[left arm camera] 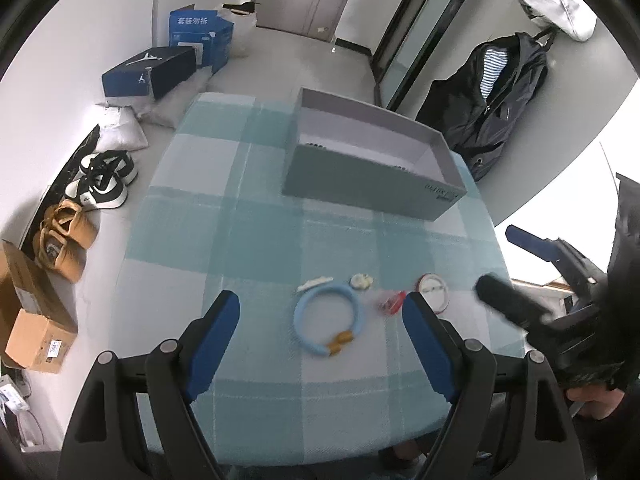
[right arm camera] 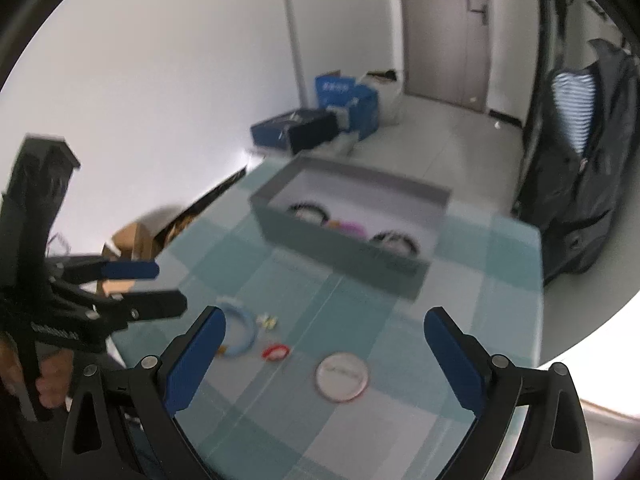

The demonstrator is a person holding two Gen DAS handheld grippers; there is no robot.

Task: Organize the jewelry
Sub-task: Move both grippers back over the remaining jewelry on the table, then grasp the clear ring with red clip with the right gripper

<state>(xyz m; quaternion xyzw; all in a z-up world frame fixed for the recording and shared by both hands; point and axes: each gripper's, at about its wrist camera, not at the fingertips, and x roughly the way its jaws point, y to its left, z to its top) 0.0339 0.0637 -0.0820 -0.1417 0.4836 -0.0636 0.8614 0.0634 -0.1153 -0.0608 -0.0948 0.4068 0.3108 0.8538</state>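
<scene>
My left gripper [left arm camera: 320, 320] hangs spread wide and empty over the blue bangle [left arm camera: 326, 322] on the checked tablecloth [left arm camera: 240, 240]; my right gripper [right arm camera: 326, 356], also agape and empty, frames the round badge [right arm camera: 341, 376]. I'd straddle the bangle's rim — not its hollow — then close gently; the grey box [left arm camera: 372, 184] waits beyond.

Each gripper is black plastic: the left gripper [left arm camera: 320, 344] and right gripper [right arm camera: 325, 352] carry flat blue pads [left arm camera: 214, 344] on angular fingers, with round silver screws [left arm camera: 105, 358] at the linkage pivots.
</scene>
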